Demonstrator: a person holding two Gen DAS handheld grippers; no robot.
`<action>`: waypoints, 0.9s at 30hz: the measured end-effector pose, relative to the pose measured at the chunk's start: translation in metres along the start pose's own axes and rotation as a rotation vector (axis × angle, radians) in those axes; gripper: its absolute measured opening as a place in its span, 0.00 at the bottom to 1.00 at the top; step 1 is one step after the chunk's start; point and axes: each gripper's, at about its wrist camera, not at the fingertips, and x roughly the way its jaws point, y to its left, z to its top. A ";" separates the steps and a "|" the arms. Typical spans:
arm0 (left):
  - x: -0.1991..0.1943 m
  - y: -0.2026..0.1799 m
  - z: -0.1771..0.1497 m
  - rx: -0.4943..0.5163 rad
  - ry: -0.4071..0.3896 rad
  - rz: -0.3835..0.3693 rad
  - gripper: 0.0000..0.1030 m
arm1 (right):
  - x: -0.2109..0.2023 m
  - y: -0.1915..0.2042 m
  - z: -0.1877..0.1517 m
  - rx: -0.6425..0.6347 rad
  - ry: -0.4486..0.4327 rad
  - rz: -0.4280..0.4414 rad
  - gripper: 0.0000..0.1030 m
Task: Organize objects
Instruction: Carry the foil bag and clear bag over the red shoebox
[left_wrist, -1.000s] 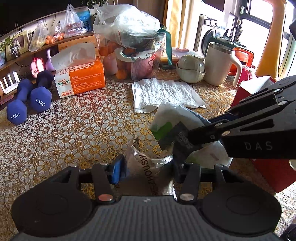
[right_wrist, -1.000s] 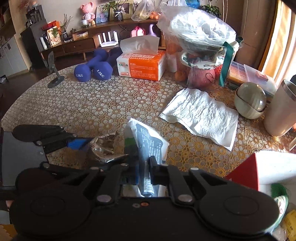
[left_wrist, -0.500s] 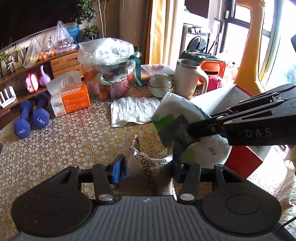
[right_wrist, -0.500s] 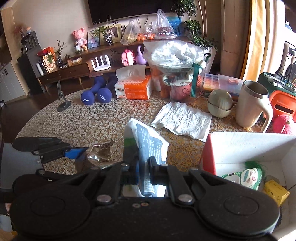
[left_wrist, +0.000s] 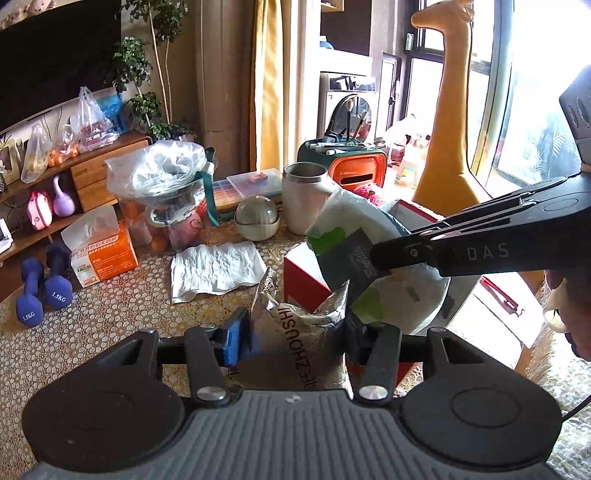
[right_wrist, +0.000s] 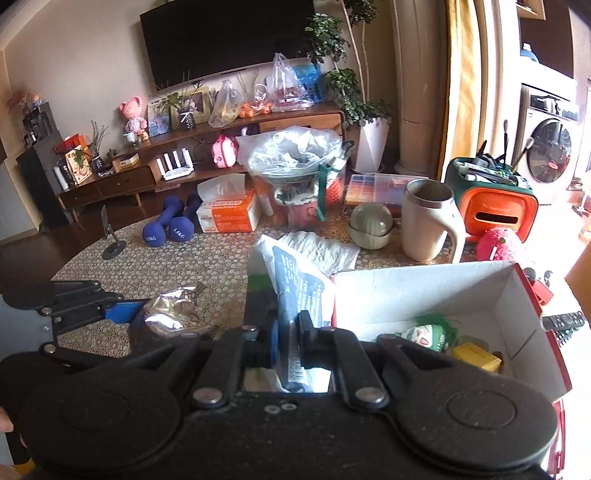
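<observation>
A: Two packets in the air, one per tool — both near the red-and-white box (right_wrist: 436, 291), largest thing in play. Biggest worry: the box stands at the tabletop (right_wrist: 155, 266) edge on the right, partly filled already, a green-haired toy (right_wrist: 424, 332) and a yellow block (right_wrist: 476, 356) inside. A packet let go short of the wall lands on the rim or slides off outside.

B: And the white-and-blue pouch (right_wrist: 295, 288)?

A: Clenched in the right tool (right_wrist: 286, 334), jaws pinching its lower part; the upper part stands free above them, just left of the box's near corner. It's limp and large — it could fold over the wall instead of dropping in.

B: Silver one?

A: Crumpled foil packet (left_wrist: 295, 325), gripped by the left tool (left_wrist: 295, 332) between the blue pad (left_wrist: 233, 341) and the far finger, held above the tabletop, short of the box. In the left wrist view the pouch overlaps the foil; whether they touch, cannot tell. If so, releasing one might drag the other.

B: Smallest risk?

A: Foil slipping — it's creased, and the grip sits low on it.
</observation>
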 end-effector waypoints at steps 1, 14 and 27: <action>0.000 -0.006 0.003 0.006 -0.004 -0.006 0.49 | -0.004 -0.007 -0.001 0.010 -0.004 -0.009 0.09; 0.044 -0.082 0.033 0.079 0.013 -0.072 0.49 | -0.031 -0.104 -0.015 0.139 -0.039 -0.148 0.09; 0.113 -0.127 0.045 0.130 0.085 -0.091 0.49 | -0.008 -0.186 -0.027 0.231 -0.015 -0.216 0.09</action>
